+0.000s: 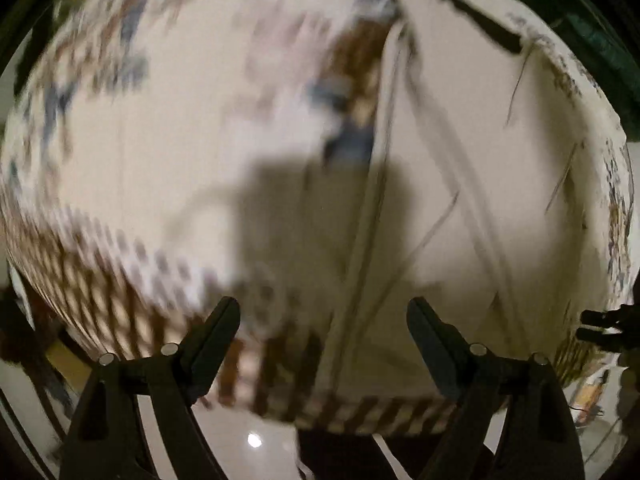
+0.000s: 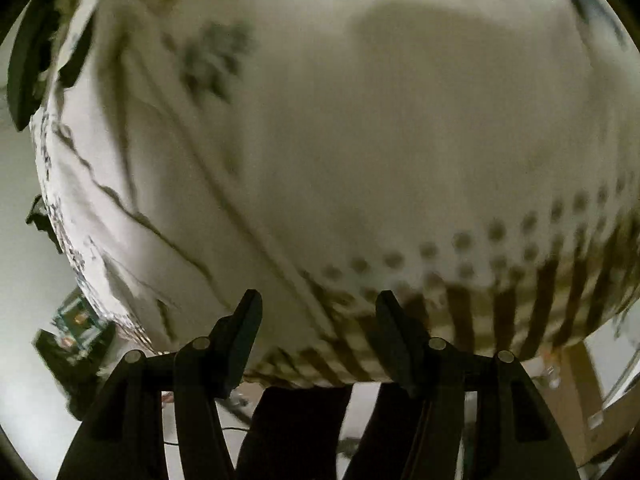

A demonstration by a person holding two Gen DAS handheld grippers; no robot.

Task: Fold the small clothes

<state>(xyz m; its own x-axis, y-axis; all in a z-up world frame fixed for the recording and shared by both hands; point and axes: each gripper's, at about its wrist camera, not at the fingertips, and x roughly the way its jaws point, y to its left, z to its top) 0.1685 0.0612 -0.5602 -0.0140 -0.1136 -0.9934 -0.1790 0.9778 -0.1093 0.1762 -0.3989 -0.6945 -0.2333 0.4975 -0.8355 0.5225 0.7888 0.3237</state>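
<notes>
Grippers, my left (image 1: 323,312) and right (image 2: 319,306), hang apart and empty over the patterned cloth (image 1: 160,168), between folds I judge; next a near edge needs pinching.

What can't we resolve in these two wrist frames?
- Left wrist: printed motifs on the cloth smeared by motion blur; garment type unreadable.
- Left wrist: right tool cut off by the edge, state unclear.
- Right wrist: green item at the left, blurred and small.
</notes>
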